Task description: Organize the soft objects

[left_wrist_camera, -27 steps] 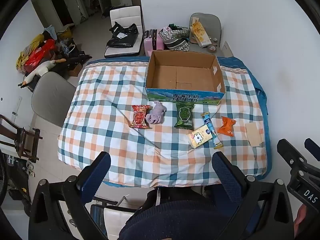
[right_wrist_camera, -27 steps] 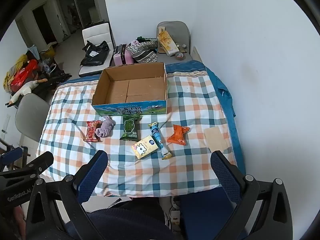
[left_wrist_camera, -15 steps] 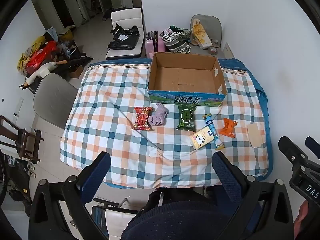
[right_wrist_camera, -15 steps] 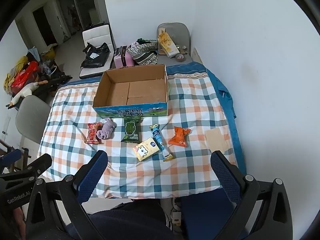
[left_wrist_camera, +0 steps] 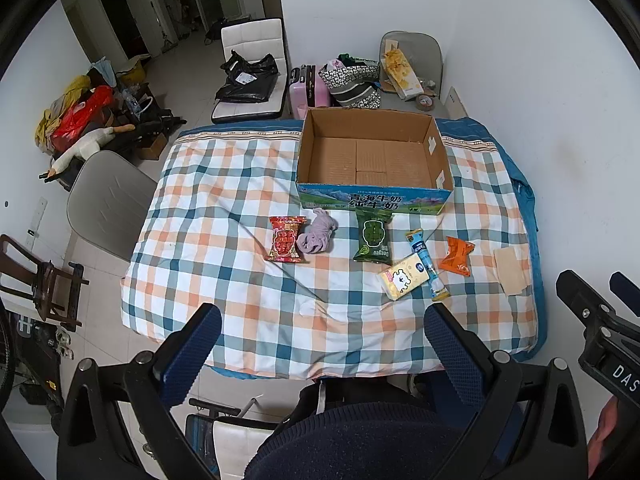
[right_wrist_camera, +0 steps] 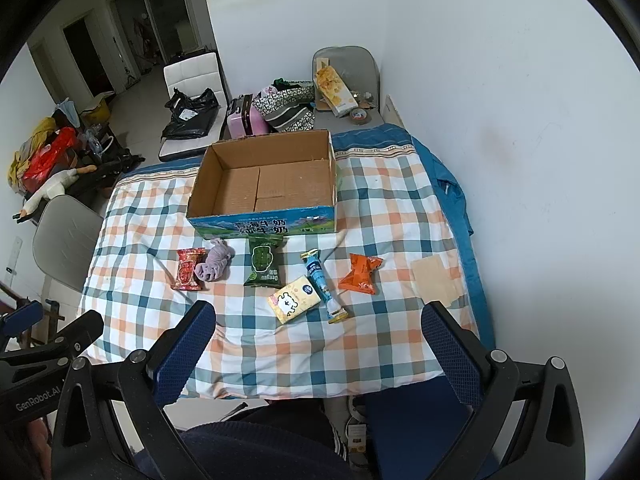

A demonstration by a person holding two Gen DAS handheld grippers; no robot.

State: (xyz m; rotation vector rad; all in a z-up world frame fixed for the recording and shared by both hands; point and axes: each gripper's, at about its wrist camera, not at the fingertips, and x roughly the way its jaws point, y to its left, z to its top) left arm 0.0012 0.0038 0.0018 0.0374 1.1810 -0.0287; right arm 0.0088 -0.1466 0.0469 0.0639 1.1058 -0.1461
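Left wrist view shows nothing packed yet: the cardboard box [left_wrist_camera: 374, 162] sits empty on the checked worktop [left_wrist_camera: 224, 216]. In front of it, left to right, lie a red packet [left_wrist_camera: 285, 239], purple cloth [left_wrist_camera: 318, 232], green packet [left_wrist_camera: 374, 239], yellow pack [left_wrist_camera: 404, 276], blue tube [left_wrist_camera: 426, 266] and orange packet [left_wrist_camera: 456, 256]. Left hand-held gripper [left_wrist_camera: 320, 350] and right hand-held gripper [right_wrist_camera: 318, 354] both hang above the near edge, fingers apart and holding nothing, so I judge all sorting remains.

You're easing both cameras back and up: the cardboard box [left_wrist_camera: 374, 160] and snack row slide toward six o'clock, more far room showing at twelve. On the checked cloth [left_wrist_camera: 224, 248] nothing shifts.
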